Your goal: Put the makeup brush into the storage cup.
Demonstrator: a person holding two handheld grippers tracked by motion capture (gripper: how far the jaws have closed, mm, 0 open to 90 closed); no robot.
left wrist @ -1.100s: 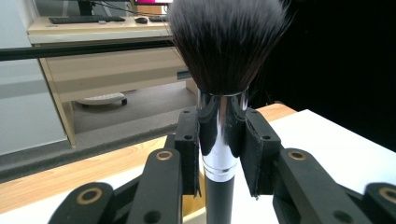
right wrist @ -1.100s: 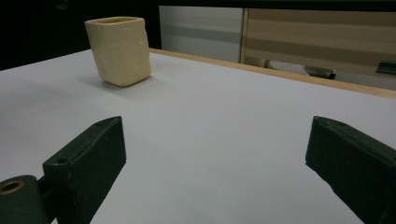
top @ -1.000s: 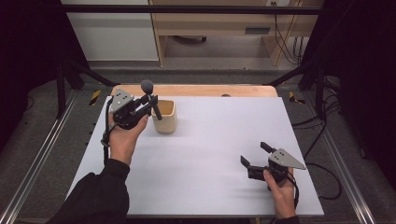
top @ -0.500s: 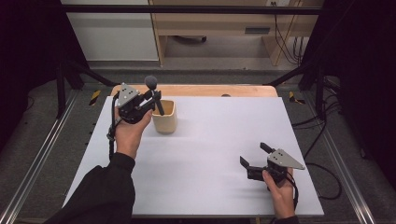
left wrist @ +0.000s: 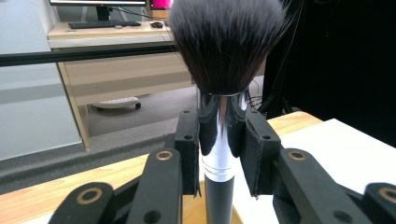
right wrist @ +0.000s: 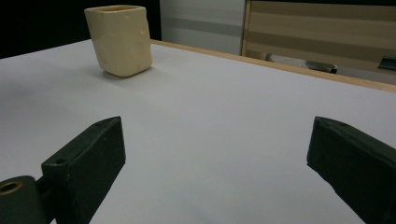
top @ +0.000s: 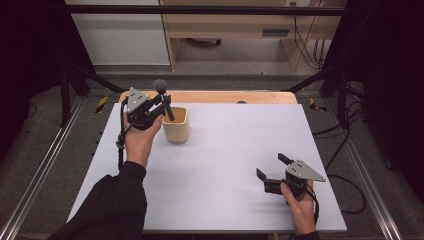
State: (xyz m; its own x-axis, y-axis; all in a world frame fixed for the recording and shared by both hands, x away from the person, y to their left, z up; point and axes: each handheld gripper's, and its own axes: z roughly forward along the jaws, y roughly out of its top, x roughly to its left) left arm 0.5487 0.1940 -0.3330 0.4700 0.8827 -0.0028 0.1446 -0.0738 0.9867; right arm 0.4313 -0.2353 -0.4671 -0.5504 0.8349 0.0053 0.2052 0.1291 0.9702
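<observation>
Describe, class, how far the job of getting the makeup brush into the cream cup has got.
Done: the left tongs are shut on the makeup brush, bristles up. In hand: the brush hangs at the cream cup, handle end at its mouth. Left: releasing it inside. The right tongs rest open on the white table.

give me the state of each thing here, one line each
left gripper: shut on the makeup brush, held above the cup
makeup brush: upright, bristles up, handle end pointing down toward the cup
cup: upright on the table, open top
right gripper: open, holding nothing, low over the table
</observation>
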